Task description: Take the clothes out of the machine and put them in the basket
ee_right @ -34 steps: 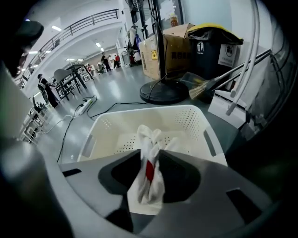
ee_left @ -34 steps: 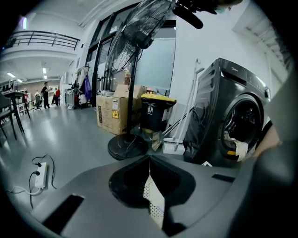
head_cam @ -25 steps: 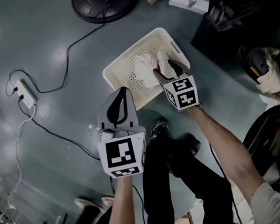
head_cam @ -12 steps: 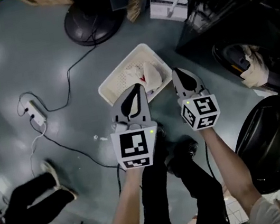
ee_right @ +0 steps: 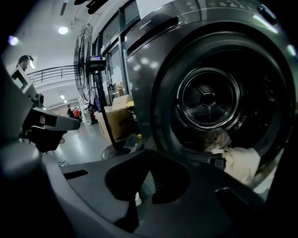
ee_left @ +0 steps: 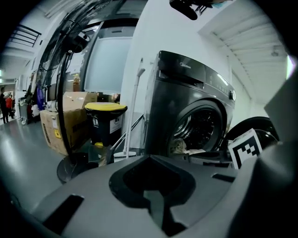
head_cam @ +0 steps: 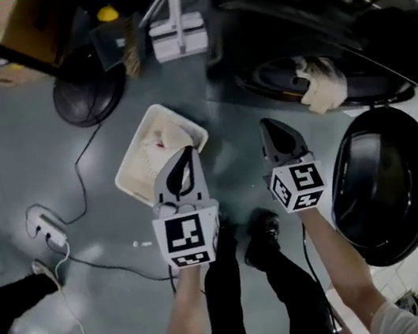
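Reference: dark front-loader machine [head_cam: 300, 2], drum mouth facing the floor [head_cam: 7, 158] area. Round door [head_cam: 383, 179] swung fully open, hanging off the machine's front beside the drum mouth. White perforated basket [head_cam: 138, 166] down on the floor, well apart from the machine, out in front of it on the side away from the door. Black round fan base [head_cam: 88, 95] near the machine's corner on that same side, just past the basket. Left gripper [head_cam: 184, 158] over the basket edge facing the machine; fingers pressed together, gripping nothing. Right gripper [head_cam: 273, 131] nearer the machine, between basket and drum mouth, short of the opening; fingers fully closed, likewise empty. Pale clothes [head_cam: 322, 88] bunched at the lip of the machine's drum, partly spilling over it. One light garment [head_cam: 168, 139] with a red spot lying in the basket. White power strip [head_cam: 44, 229] on the floor, farther from the machine than the basket.
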`<action>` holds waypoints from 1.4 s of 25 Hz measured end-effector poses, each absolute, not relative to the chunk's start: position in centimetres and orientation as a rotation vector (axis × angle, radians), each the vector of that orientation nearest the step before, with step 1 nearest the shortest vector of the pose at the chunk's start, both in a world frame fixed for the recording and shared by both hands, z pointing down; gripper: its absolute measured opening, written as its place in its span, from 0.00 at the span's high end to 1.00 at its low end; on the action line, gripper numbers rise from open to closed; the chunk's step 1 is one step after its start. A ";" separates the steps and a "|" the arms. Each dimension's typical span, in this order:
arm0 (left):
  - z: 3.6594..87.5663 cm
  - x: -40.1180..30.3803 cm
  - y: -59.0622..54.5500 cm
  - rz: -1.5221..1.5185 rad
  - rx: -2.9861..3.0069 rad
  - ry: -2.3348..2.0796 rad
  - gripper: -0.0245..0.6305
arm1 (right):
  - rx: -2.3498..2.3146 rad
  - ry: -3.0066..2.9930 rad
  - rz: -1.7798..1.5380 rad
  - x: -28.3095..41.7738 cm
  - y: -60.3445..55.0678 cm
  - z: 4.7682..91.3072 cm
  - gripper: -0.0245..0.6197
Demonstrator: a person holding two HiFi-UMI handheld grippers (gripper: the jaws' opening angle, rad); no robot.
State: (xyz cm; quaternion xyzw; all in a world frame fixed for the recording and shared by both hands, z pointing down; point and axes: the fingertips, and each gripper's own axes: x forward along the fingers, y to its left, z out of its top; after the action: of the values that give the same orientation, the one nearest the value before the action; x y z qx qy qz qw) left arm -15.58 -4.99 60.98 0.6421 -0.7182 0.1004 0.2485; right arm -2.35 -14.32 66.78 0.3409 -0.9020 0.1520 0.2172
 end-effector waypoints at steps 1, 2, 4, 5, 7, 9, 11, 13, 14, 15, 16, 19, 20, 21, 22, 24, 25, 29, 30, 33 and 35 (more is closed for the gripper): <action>60.9 -14.6 -5.6 0.288 1.771 -1.939 0.93 | 0.982 -2.488 0.425 -0.9 -14.8 66.3 0.93; 60.7 -13.5 -6.2 0.299 1.794 -1.921 0.93 | 1.020 -2.476 0.424 0.7 -15.4 65.9 0.92; 60.2 -11.3 -7.6 0.309 1.845 -1.884 0.93 | 1.089 -2.450 0.418 3.7 -16.2 65.1 0.93; 60.0 -10.3 -8.3 0.310 1.871 -1.868 0.93 | 1.123 -2.437 0.416 5.2 -16.5 64.8 0.92; 59.6 -8.4 -9.4 0.315 1.925 -1.838 0.93 | 1.192 -2.413 0.415 7.8 -16.9 64.5 0.92; 59.4 -6.6 -10.3 0.323 1.973 -1.811 0.93 | 1.256 -2.390 0.416 10.2 -17.2 64.4 0.92; 59.2 -5.0 -11.0 0.331 2.013 -1.790 0.93 | 1.308 -2.370 0.420 12.4 -17.4 64.5 0.92; 59.2 -3.6 -11.5 0.335 2.035 -1.765 0.93 | 1.352 -2.346 0.428 14.3 -17.7 64.7 0.92; 59.2 -2.9 -11.8 0.337 2.043 -1.751 0.93 | 1.372 -2.330 0.431 15.2 -17.8 64.8 0.92; 59.2 -2.2 -12.0 0.339 2.051 -1.737 0.93 | 1.387 -2.314 0.433 15.9 -18.1 64.9 0.92; 59.3 -1.7 -12.2 0.345 2.058 -1.726 0.93 | 1.396 -2.301 0.435 16.5 -18.4 65.1 0.92; 59.4 -0.3 -12.8 0.364 2.075 -1.704 0.93 | 1.390 -2.290 0.449 17.6 -19.6 65.8 0.92; 59.5 0.1 -13.1 0.365 2.079 -1.698 0.93 | 1.384 -2.292 0.454 17.8 -20.1 66.1 0.91; 59.7 0.5 -13.4 0.365 2.084 -1.694 0.93 | 1.377 -2.296 0.460 17.9 -20.6 66.4 0.89; 59.8 0.7 -13.6 0.364 2.087 -1.691 0.93 | 1.368 -2.301 0.467 17.9 -21.1 66.8 0.78; 60.1 0.8 -13.9 0.362 2.092 -1.690 0.93 | 1.359 -2.301 0.477 17.7 -22.3 67.8 0.54; 60.3 0.7 -14.0 0.362 2.090 -1.689 0.93 | 1.363 -2.292 0.473 17.7 -22.9 68.4 0.47; 61.2 0.1 -14.0 0.366 2.081 -1.692 0.93 | 1.390 -2.246 0.464 17.8 -25.8 70.7 0.32; 61.5 -0.1 -14.0 0.374 2.082 -1.693 0.93 | 1.395 -2.234 0.464 17.8 -26.7 71.3 0.32; 62.4 -1.0 -14.2 0.402 2.090 -1.700 0.93 | 1.428 -2.194 0.442 17.9 -29.4 72.8 0.29; 62.9 -1.6 -14.5 0.402 2.090 -1.709 0.93 | 1.436 -2.158 0.428 18.2 -31.2 74.2 0.27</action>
State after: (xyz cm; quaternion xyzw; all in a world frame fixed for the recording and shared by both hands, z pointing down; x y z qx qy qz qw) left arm -1.61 -14.50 62.95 0.7496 -0.6127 0.1443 0.2045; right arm 18.17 -31.24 74.18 0.5285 -0.7943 0.1577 0.2546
